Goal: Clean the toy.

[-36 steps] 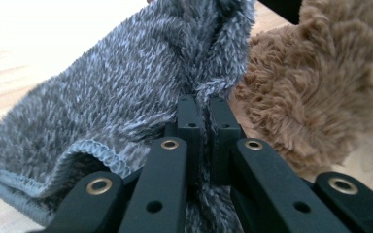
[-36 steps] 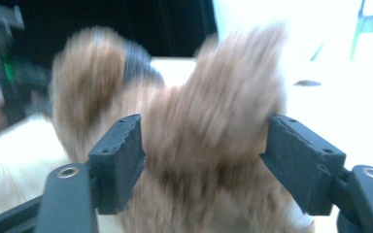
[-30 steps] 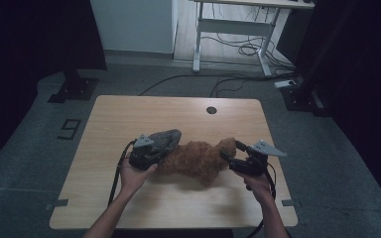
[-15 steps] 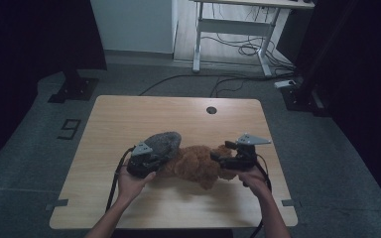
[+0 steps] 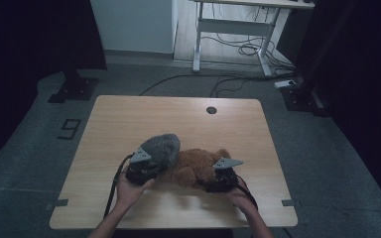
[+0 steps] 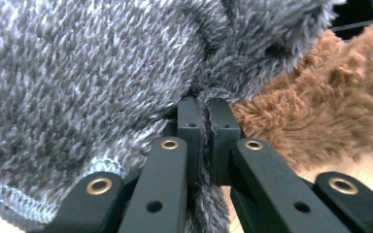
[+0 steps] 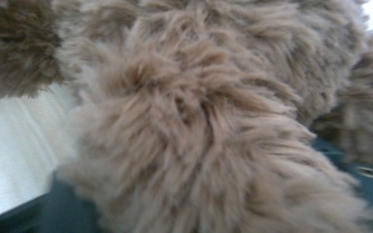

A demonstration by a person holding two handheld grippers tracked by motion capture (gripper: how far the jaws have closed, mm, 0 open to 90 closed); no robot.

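A brown plush bear (image 5: 198,164) lies on the wooden table (image 5: 178,119), near its front edge. A grey fuzzy knitted cloth (image 5: 161,147) rests against the bear's left side. My left gripper (image 5: 146,171) is shut on a fold of that cloth (image 6: 77,87), pinched tight between the fingertips (image 6: 189,121), with brown fur (image 6: 320,111) just beyond. My right gripper (image 5: 209,182) sits at the bear's right front. Its jaws have just been closing, and a tuft of the bear's fur (image 7: 189,136) bulges between them and presses against both.
A round cable hole (image 5: 211,110) sits near the table's far edge. Beyond the table stand a white desk frame (image 5: 230,27) with cables on the floor (image 5: 238,49) and a black stand base (image 5: 72,91) at the left.
My right gripper has come down and leftward from beside the bear onto it, and its jaws have narrowed around the fur. The left gripper and grey cloth have hardly moved.
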